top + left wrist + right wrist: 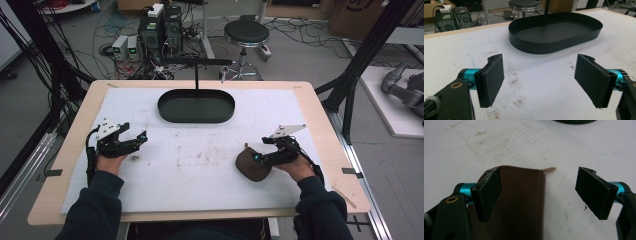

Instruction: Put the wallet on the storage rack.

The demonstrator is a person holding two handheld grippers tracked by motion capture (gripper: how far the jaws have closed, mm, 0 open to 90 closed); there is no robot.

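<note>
Both grippers gape: left gripper [539, 82] faces an oval black tray [554, 43]; right gripper [537, 195] straddles a brown leather piece [521, 202], its thin tan cord visible up close.

Black oval tray [196, 106]: far centre of white mat [200, 170]. Brown pouch [252, 166]: nearer than tray, to its right. Stool [246, 34]: beyond tray.

Dark navy sleeves [95, 200] cover both forearms. Each claw is black with flat black pads [492, 80], teal collars [464, 190], brass screws, a grey plate and black cable.
</note>
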